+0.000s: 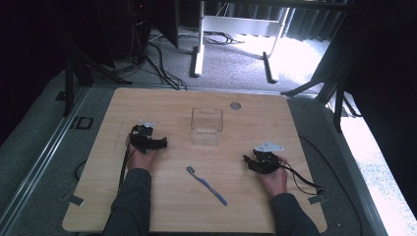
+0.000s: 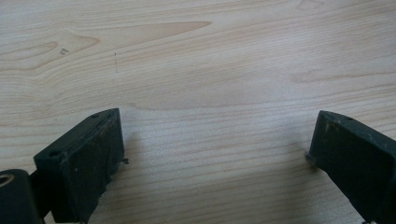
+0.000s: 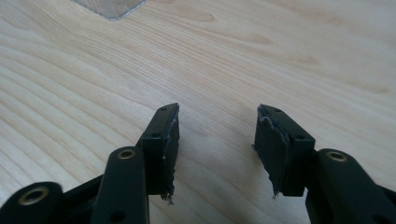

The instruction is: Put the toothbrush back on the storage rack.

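I see both grippers resting low on the wooden table (image 1: 147, 201), one at each side of the work area. Taking the table centre as the dial centre in the high view, the left gripper (image 1: 156, 143) sits at about 9 o'clock and the right gripper (image 1: 251, 162) at about 4 o'clock.

Left gripper: jaws spread wide. In the left gripper view (image 2: 215, 154) I see bare wood grain between the two black jaws and nothing held.

Right gripper: jaws parted, less widely than the left pair. In the right gripper view (image 3: 217, 144) the gap between the two pads shows only table surface. Nothing is held.

The blue toothbrush (image 1: 206, 185) lies flat on the table at about 6 o'clock from the table centre, between the two grippers and nearer the person's edge. It lies on a diagonal: the head points toward 10 o'clock and the handle end toward 4 o'clock. It is apart from both grippers; neither touches it.

The clear plastic container (image 1: 207, 127) stands upright at about 12 o'clock from the toothbrush, open side up. One corner of it (image 3: 112, 7) shows at 11 o'clock in the right gripper view.

A small round grey disc (image 1: 235, 105) sits in the tabletop at about 1 o'clock from the container, near the far edge.
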`<control>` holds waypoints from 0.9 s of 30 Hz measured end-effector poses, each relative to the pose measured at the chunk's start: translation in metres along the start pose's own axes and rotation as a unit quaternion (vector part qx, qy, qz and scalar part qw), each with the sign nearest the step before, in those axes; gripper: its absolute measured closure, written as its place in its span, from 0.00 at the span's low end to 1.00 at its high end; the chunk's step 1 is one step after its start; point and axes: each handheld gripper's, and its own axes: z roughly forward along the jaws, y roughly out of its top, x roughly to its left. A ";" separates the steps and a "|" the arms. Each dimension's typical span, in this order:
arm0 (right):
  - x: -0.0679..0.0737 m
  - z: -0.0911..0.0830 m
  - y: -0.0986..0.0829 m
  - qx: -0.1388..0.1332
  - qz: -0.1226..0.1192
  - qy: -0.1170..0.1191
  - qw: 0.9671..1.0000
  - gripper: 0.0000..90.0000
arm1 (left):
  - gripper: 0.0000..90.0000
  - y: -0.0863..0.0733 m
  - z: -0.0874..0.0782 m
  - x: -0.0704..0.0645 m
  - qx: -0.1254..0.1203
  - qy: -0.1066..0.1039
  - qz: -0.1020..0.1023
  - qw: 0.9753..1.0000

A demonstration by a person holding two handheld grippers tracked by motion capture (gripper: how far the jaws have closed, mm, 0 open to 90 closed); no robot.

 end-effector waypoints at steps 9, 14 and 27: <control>0.008 -0.021 0.013 -0.029 -0.011 0.001 1.000 0.54 | 0.04 0.000 0.000 -0.001 0.001 0.001 0.000 1.000; 0.013 -0.028 0.018 -0.027 -0.023 -0.007 0.999 0.52 | 0.04 0.000 0.000 -0.001 0.000 0.001 -0.001 1.000; 0.020 -0.061 0.034 -0.018 -0.013 0.014 1.000 0.50 | 0.04 0.000 0.000 -0.002 0.000 0.003 -0.003 1.000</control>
